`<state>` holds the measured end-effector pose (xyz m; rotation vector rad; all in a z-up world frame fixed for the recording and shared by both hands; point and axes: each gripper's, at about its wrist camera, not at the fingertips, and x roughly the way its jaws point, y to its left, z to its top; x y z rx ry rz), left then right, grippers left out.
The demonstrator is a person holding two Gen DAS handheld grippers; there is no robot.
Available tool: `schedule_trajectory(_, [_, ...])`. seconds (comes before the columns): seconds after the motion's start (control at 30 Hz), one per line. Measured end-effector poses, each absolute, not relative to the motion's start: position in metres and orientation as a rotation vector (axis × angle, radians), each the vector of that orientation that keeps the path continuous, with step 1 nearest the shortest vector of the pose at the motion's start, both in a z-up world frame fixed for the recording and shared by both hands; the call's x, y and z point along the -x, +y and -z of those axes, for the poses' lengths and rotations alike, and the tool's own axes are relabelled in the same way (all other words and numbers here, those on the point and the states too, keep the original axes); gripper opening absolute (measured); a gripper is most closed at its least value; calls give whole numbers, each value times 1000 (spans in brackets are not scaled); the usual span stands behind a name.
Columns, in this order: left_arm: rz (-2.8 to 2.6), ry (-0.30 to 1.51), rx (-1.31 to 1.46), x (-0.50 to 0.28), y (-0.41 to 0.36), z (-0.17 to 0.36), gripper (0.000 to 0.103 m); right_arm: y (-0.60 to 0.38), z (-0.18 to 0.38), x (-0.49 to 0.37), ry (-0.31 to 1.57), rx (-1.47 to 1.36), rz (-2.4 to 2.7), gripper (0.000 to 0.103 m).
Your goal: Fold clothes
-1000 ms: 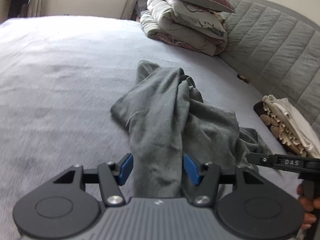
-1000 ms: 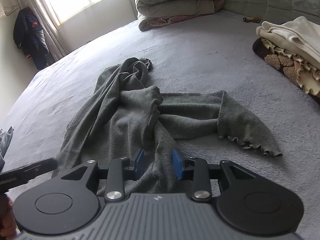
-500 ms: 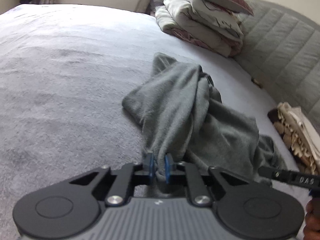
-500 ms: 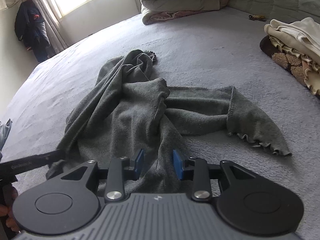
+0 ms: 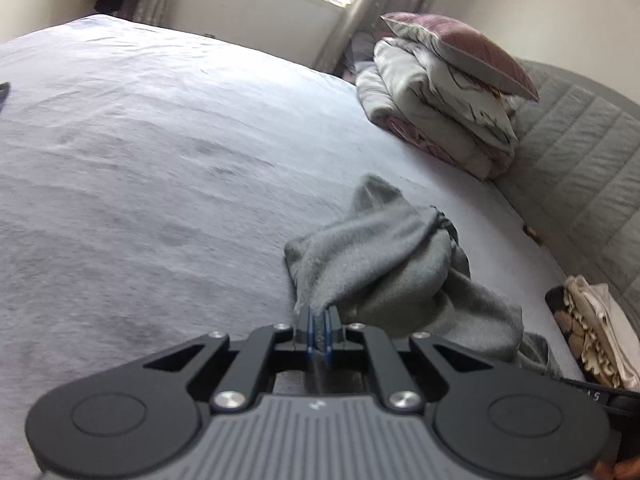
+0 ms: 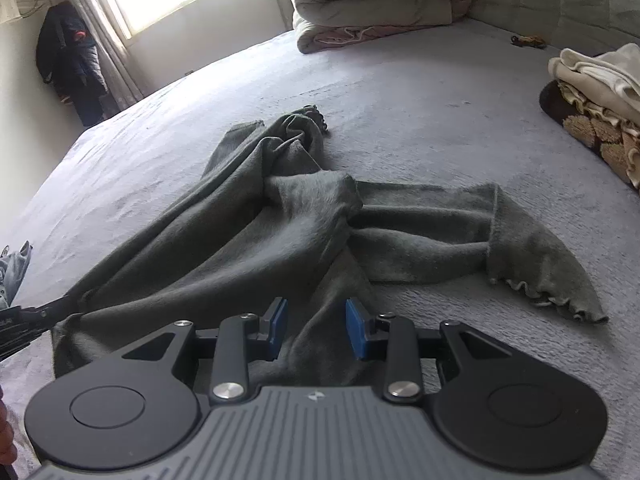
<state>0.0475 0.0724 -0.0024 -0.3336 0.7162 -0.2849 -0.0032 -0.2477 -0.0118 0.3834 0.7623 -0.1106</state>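
Left wrist view: one grey garment [image 5: 384,264] lies bunched up on the bed [image 5: 160,184], toward the headboard [image 5: 580,168] side. The left gripper [image 5: 319,326] has its blue pads pinched together on a fold of that garment, and the cloth pulls up taut from the heap into the pads. The gripper points down at a slant and looks rolled, since the whole bed tilts in this view. One stack of folded bedding [image 5: 436,120] with one pillow [image 5: 460,50] on top sits in the bed's far corner, and one small pile of folded clothes [image 5: 592,332] is at the headboard edge.

Right wrist view: same single garment [image 6: 304,224], spread out more, frilled hem toward the right. The right gripper [image 6: 317,326] angles down over the near end, jaws apart, with a ridge of cloth between the pads, but neither pad visibly presses it. The left gripper [image 6: 36,316] tugs the garment's left corner.
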Motion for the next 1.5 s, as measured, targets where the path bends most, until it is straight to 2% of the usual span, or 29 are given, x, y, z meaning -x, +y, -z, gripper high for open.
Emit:
schedule_trajectory(0.37, [188,764,391,-39,130,13,4,-234,13,-5,767,-362,76,35])
schedule_trajectory(0.5, [71,811,248,-42,137,32,0,-226,15,-6,776,-329,54,35])
schedule_trajectory(0.57, [73,837,275,-44,147,44,1,-223,16,-5,783,-309,45,35])
schedule_trajectory(0.7, [126,816,260,-37,156,42,2,-222,19,-2,793,-278,30,35])
schedule_trajectory(0.83, [220,789,161,-25,152,40,7,-223,20,3,794,-248,5,35])
schedule_trajectory(1.0, [324,734,-26,-9,141,41,8,-221,19,14,789,-191,-44,35])
schedule_trajectory(1.1, [380,689,-139,-2,132,41,16,-218,19,20,781,-135,-88,35])
schedule_trajectory(1.17, [431,667,-188,2,129,40,33,-214,19,25,773,-90,-129,35])
schedule_trajectory(1.23, [476,641,-235,7,126,41,39,-208,20,30,766,-37,-173,35])
schedule_trajectory(1.5, [589,469,-514,38,114,46,40,-181,27,54,747,197,-377,40])
